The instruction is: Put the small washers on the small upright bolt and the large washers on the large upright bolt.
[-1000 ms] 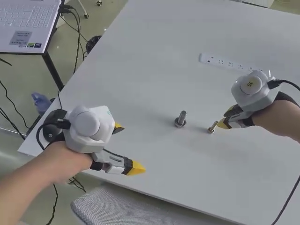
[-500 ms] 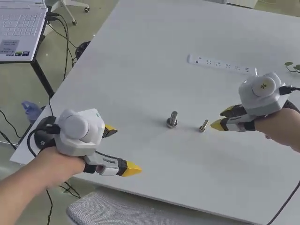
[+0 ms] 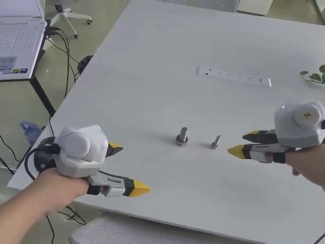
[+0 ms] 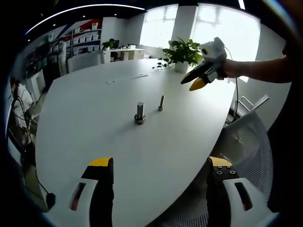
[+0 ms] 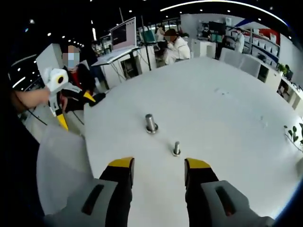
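Observation:
Two metal bolts stand upright mid-table. The large bolt [image 3: 182,136] [image 4: 140,112] [image 5: 151,123] has a wider ring at its base. The thinner small bolt [image 3: 216,142] [image 4: 162,102] [image 5: 176,148] stands just to its right. My right gripper [image 3: 242,143] [image 5: 159,163] [image 4: 194,81] is open and empty, a short way right of the small bolt and pointing at it. Over the near left table edge, my left gripper [image 3: 127,169] [image 4: 160,163] [image 5: 75,109] is wide open and holds nothing. No loose washers are visible.
A white power strip [image 3: 233,77] lies on the white table [image 3: 152,61] beyond the bolts. A laptop [image 3: 15,30] sits on a side stand at far left, with cables below. A mesh chair [image 3: 101,231] is under the near edge. A potted plant [image 4: 182,52] stands at the table's far end.
My right gripper, whose tips were at the small bolt a second ago, has drawn back to the right, leaving the bolt upright. The left gripper has barely moved. The head camera shifted.

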### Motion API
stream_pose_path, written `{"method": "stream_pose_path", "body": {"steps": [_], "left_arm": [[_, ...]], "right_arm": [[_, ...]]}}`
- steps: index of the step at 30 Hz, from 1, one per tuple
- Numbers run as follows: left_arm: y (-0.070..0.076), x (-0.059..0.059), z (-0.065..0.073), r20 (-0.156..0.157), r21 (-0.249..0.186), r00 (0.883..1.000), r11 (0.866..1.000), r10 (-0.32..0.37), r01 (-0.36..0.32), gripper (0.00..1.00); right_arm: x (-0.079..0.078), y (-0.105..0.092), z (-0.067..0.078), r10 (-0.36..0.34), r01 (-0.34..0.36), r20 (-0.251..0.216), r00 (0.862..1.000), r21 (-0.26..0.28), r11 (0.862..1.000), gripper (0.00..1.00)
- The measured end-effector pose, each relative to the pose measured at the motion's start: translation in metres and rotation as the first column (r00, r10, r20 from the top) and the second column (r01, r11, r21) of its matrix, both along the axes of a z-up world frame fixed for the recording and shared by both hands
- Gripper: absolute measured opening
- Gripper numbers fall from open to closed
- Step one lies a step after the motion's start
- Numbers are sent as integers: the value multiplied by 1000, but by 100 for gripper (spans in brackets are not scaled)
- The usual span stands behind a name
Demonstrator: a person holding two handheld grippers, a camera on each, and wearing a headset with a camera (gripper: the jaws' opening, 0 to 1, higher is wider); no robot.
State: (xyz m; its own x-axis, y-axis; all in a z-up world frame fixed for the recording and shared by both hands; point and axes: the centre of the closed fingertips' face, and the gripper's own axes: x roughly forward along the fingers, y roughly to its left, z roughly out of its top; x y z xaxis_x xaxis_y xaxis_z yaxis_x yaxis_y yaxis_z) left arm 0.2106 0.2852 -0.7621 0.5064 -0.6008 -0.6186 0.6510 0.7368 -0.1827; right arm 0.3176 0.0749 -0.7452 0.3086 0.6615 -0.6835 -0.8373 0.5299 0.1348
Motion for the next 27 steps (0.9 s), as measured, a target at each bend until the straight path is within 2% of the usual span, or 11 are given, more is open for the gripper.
{"method": "stream_pose_path", "body": {"steps": [6, 9, 11, 13, 17, 22, 25, 27], "left_arm": [[-1, 1, 8, 10, -27, 1000, 999, 19, -18, 81], [-2, 1, 12, 17, -38, 1000, 999, 26, -26, 81], [-2, 1, 15, 22, -52, 999, 998, 37, -36, 81], [-3, 2, 19, 30, -78, 998, 996, 47, -44, 81], [-2, -1, 21, 34, -86, 998, 995, 56, -53, 82], [2, -1, 25, 42, -121, 995, 989, 95, -89, 83], [1, -4, 24, 42, -120, 994, 988, 102, -96, 85], [0, -5, 24, 52, -120, 993, 988, 106, -99, 87]], "right_arm": [[-12, -3, 5, -39, 39, 10, 999, 42, 998, 54], [-20, -3, 8, -56, 54, 24, 998, 83, 995, 57], [-26, -4, 10, -77, 75, 14, 997, 113, 991, 59], [-34, -6, 8, -74, 73, 8, 997, 116, 991, 60], [-46, -10, 6, -76, 74, 14, 997, 123, 990, 63], [-61, -12, 8, -96, 92, 15, 995, 180, 979, 69], [-67, -17, 3, -108, 106, 2, 994, 184, 977, 71], [-68, -20, 3, -121, 116, 12, 993, 201, 973, 74]]}}
